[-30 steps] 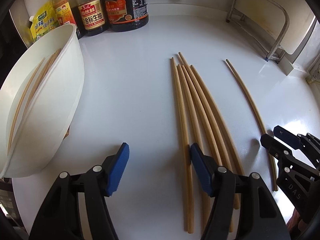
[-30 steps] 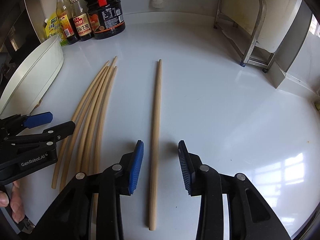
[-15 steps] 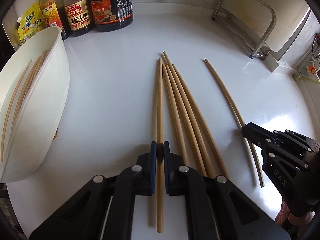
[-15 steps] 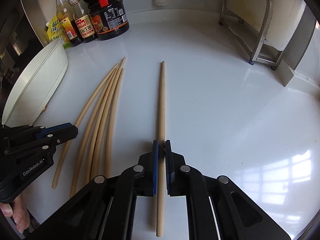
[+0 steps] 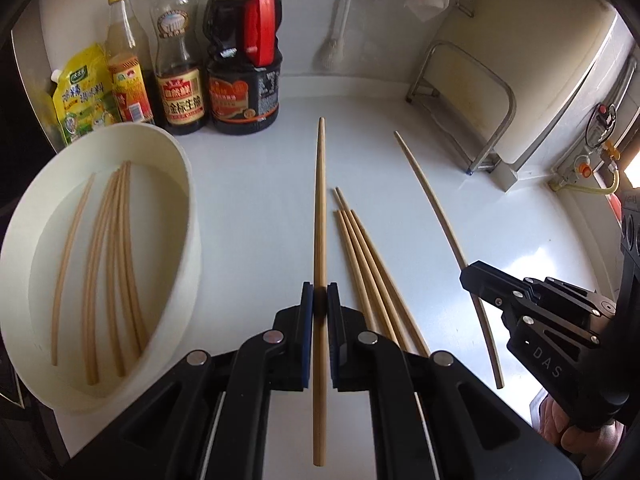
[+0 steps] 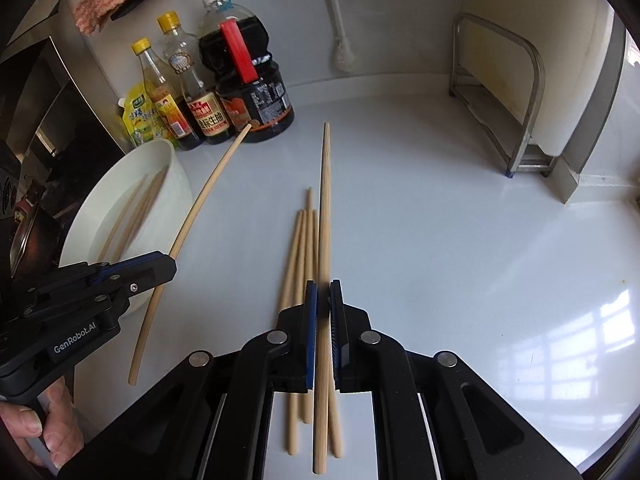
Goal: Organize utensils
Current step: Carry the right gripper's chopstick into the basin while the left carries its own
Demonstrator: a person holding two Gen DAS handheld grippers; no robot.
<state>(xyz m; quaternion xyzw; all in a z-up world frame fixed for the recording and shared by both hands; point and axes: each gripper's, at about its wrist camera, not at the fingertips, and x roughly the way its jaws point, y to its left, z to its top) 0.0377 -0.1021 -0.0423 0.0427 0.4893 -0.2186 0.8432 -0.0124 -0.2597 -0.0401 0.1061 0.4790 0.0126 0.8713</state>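
Chopsticks are what we are sorting, and we count them after the bigger things. Largest is the white counter (image 5: pixel 248 208), bare across its right half in the right wrist view and closed at the back by the wall. Next comes one white oval basin (image 5: pixel 188 184) at the counter's left edge, and one metal rack (image 6: pixel 520 92) in the far right corner. Along the back wall to the left stand three sauce bottles (image 5: pixel 244 80) and one yellow pouch (image 5: pixel 82 96), just beside the basin's far rim.

Our left gripper (image 5: pixel 320 304) has its blue pads pressed together on one chopstick (image 5: pixel 320 200), lifted above the counter and pointing straight ahead. Our right gripper (image 6: pixel 323 300) is likewise clamped on a second chopstick (image 6: pixel 325 200), held off the surface above the loose ones. In the left wrist view this second stick (image 5: pixel 436 216) shows as a thin curved line running into the right gripper's tips.

On the counter we count a bundle of four loose chopsticks (image 5: pixel 360 256), touching one another, lying between the two grippers. Inside the basin we make out about five chopsticks (image 5: pixel 116 248), though some overlap and the count is not certain. Open counter lies between the basin's right rim and the held left stick.
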